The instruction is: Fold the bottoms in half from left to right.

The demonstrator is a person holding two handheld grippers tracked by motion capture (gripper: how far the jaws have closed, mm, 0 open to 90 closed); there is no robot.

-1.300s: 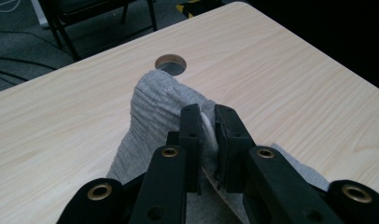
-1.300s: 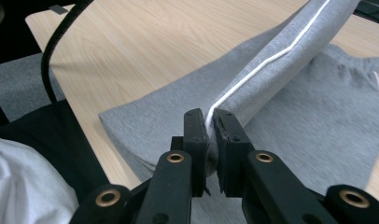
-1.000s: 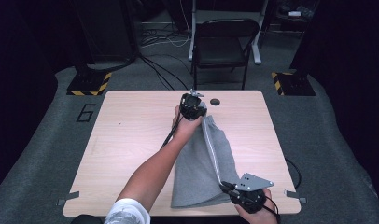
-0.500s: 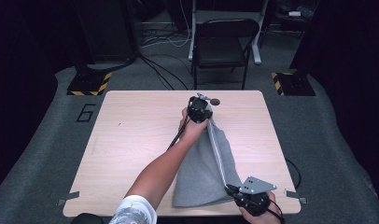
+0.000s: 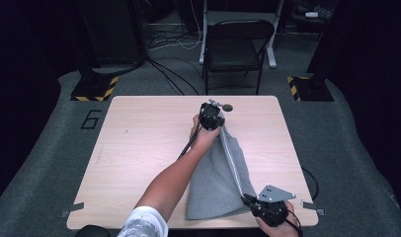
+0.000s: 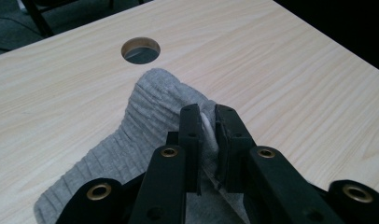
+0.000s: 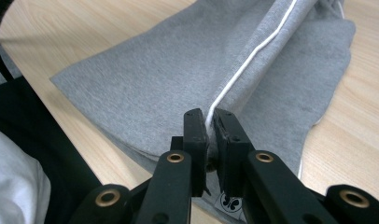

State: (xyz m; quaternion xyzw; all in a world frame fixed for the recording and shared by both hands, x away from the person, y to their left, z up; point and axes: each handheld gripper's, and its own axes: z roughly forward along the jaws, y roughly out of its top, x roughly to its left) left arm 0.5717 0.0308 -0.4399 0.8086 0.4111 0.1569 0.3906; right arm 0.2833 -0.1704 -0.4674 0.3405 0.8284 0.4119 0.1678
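Left tongs (image 5: 212, 116) sit near the table's (image 5: 139, 148) far edge, just short of the cable hole (image 6: 140, 50), clamped on the ribbed end of the grey sweatpants (image 5: 218, 182). The garment lies flat on the table's right half, running from there to the near edge, white side stripe (image 7: 253, 60) on top. Right tongs (image 5: 267, 210) at the near right corner are clamped on the pants' seam right at the stripe. Fabric is pulled fairly straight between both.
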